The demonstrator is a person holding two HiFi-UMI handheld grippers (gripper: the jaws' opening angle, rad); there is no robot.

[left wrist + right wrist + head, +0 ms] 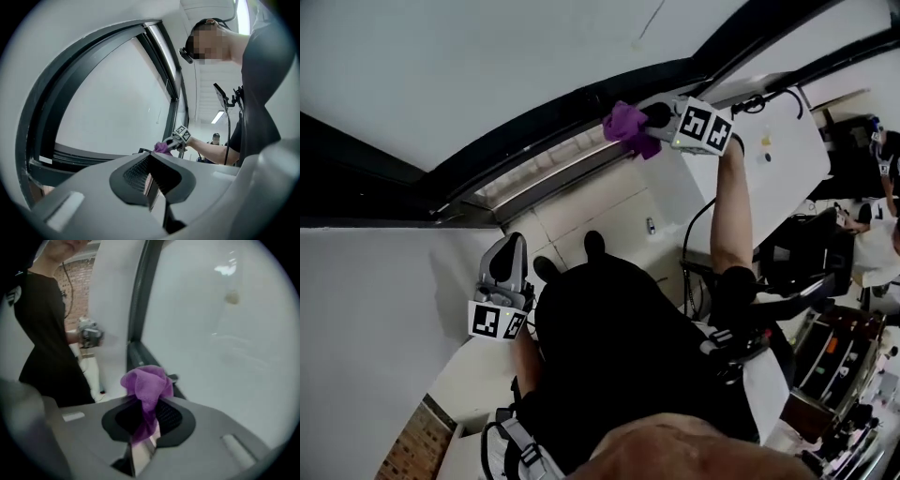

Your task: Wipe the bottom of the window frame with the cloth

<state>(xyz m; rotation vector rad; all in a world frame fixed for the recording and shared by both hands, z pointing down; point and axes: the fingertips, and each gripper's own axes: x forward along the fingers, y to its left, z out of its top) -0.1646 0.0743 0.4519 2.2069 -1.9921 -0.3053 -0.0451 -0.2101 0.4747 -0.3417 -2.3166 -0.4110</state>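
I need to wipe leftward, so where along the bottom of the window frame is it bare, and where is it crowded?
The bottom rail is bare from the purple cloth, held in the right gripper, to the left corner. Crowded only beyond the right arm: cables and gear.

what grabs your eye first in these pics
The bright purple cloth stands out, bunched and clamped in the right hand-held gripper, up by the dark window frame near the top of the head view. Next comes the left hand-held gripper, held low beside the person, jaws together on nothing.
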